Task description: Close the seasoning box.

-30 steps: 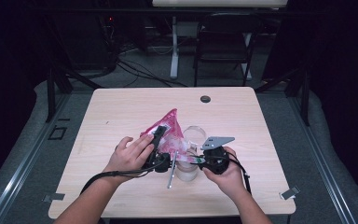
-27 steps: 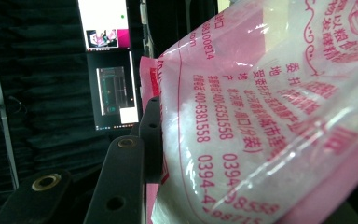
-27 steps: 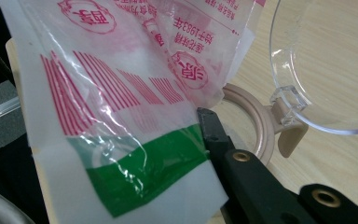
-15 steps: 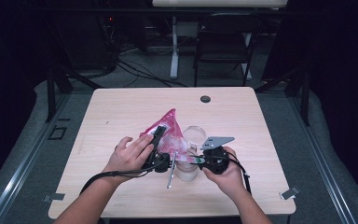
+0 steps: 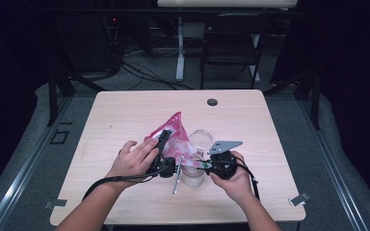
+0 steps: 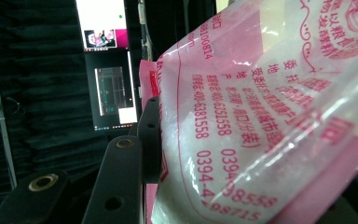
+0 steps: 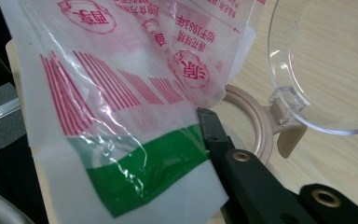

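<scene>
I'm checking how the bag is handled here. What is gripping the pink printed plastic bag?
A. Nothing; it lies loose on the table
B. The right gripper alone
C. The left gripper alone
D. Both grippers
D: the left gripper has the pink printed plastic bag between its jaws, and the right gripper pinches the bag's green-banded end beside the clear container on the table.

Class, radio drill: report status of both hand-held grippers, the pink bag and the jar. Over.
Left hand-held gripper clamped on pink bag. Right hand-held gripper shut on bag's edge. Bag held tilted over clear jar, lid open. Nothing blocking.
</scene>
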